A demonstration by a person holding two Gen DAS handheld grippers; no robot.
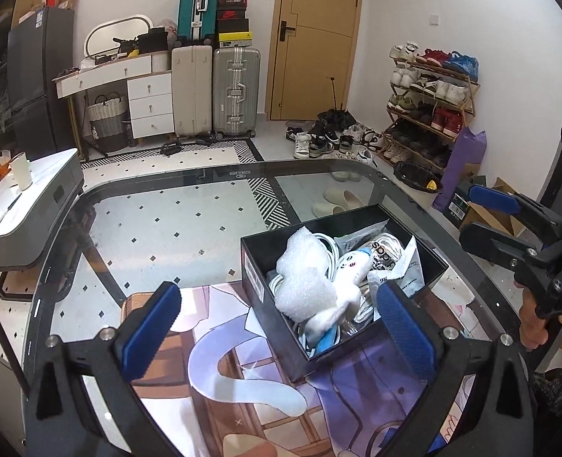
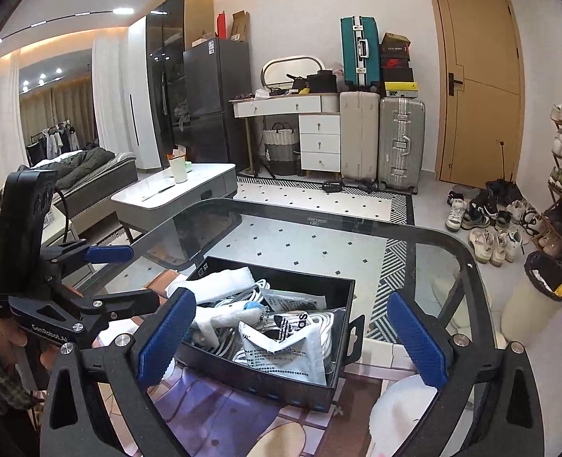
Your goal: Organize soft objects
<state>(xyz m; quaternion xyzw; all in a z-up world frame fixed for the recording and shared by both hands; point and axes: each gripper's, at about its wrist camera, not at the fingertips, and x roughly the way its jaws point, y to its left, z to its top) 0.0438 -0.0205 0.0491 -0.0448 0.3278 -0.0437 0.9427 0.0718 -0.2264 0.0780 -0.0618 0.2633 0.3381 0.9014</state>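
Both grippers stand with fingers spread wide and nothing between the pads. Ahead of the left gripper [image 1: 279, 327], just beyond its right finger, sits the black box [image 1: 260, 278] on the glass table [image 1: 189, 205], holding a white plush toy [image 1: 341, 289], bubble wrap [image 1: 303, 262] and white cables. From the right gripper [image 2: 290, 337], the box [image 2: 281, 386] lies between and just beyond the fingertips

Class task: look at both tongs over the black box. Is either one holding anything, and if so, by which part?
Nothing is held. The left tongs and right tongs both stand open; the black box lies beyond them.
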